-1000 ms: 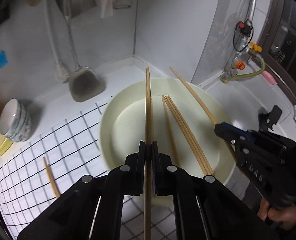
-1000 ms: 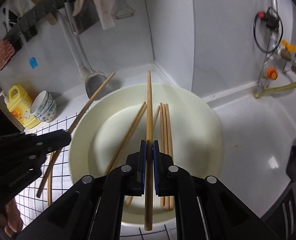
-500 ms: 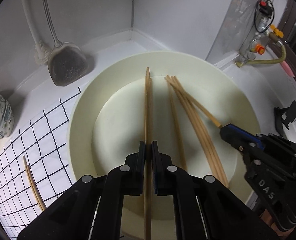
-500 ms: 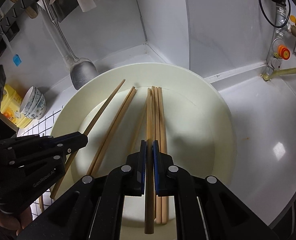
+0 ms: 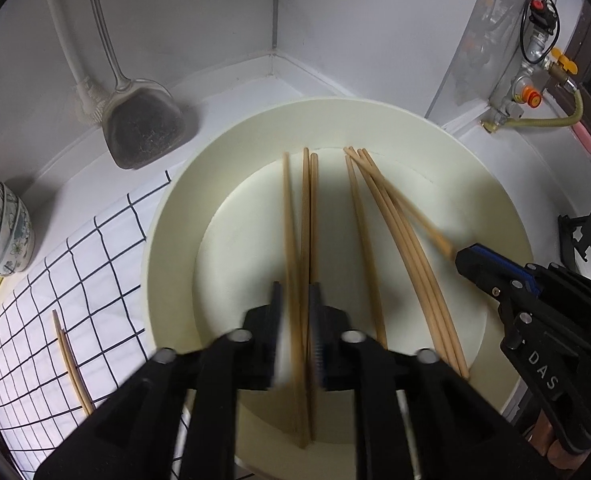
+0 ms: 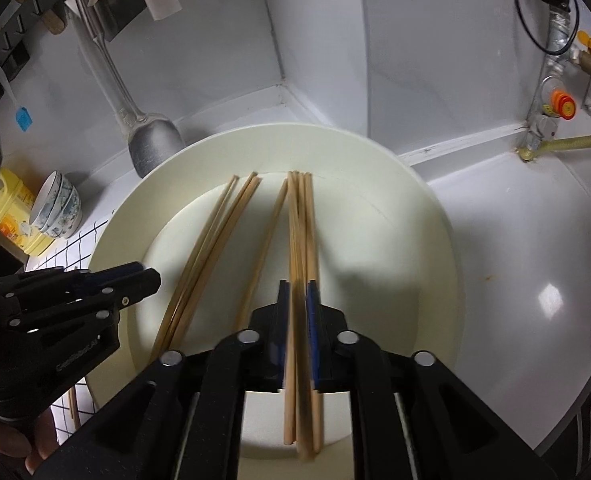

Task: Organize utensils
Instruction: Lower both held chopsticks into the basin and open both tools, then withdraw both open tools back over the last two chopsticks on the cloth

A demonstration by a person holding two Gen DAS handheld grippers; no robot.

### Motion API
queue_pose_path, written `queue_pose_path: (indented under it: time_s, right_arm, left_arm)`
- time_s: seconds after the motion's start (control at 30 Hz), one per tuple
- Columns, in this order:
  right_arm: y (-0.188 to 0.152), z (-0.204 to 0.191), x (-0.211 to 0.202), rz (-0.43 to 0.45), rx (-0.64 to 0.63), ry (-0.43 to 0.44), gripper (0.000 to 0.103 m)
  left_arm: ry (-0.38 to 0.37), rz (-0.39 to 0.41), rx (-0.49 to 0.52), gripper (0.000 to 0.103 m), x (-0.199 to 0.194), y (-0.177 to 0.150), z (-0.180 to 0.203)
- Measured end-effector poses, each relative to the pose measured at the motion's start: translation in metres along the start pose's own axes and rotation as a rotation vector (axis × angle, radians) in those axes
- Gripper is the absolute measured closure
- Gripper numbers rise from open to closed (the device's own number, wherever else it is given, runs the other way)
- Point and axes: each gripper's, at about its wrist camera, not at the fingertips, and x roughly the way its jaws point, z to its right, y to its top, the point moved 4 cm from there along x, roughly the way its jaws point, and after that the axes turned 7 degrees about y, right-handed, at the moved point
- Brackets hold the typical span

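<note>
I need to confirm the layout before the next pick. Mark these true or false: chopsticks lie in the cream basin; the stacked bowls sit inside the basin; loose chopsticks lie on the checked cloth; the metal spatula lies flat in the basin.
1. Chopsticks lie in the cream basin. True.
2. The stacked bowls sit inside the basin. False: they stand outside it, beside the checked cloth.
3. Loose chopsticks lie on the checked cloth. True.
4. The metal spatula lies flat in the basin. False: it stands against the wall behind the basin.
</note>
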Motion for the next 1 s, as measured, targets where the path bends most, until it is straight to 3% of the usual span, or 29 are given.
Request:
queue_pose_path:
  time_s: [0.07, 0.13, 0.3, 0.43, 0.77, 1.0]
  right_arm:
    - [0.003, 0.002, -0.007, 0.026, -0.001, -0.018, 0.072]
    - [0.004, 0.003, -0.013, 0.047, 0.004, -0.024, 0.059]
    - [0.001, 0.001, -0.025, 0.068, 0.012, -0.028, 0.058]
    - [-0.002, -0.012, -0.031, 0.072, 0.000, -0.033, 0.052]
    - [-0.012, -0.077, -0.047, 0.077, -0.057, -0.014, 0.044]
    - [-0.035, -0.127, -0.047, 0.062, -0.083, -0.002, 0.039]
  left_arm:
    - [0.012, 0.019, -0.011, 0.045, -0.006, 0.001, -0.005]
    - [0.021, 0.054, -0.025, 0.037, -0.016, 0.001, -0.013]
    - [0.041, 0.082, -0.048, 0.029, -0.035, -0.001, -0.038]
    - [0.056, 0.080, -0.077, 0.019, -0.047, -0.006, -0.057]
    - [0.051, 0.082, -0.147, 0.012, -0.084, -0.048, -0.110]
    - [0.131, 0.111, -0.175, 0.010, -0.109, -0.090, -0.162]
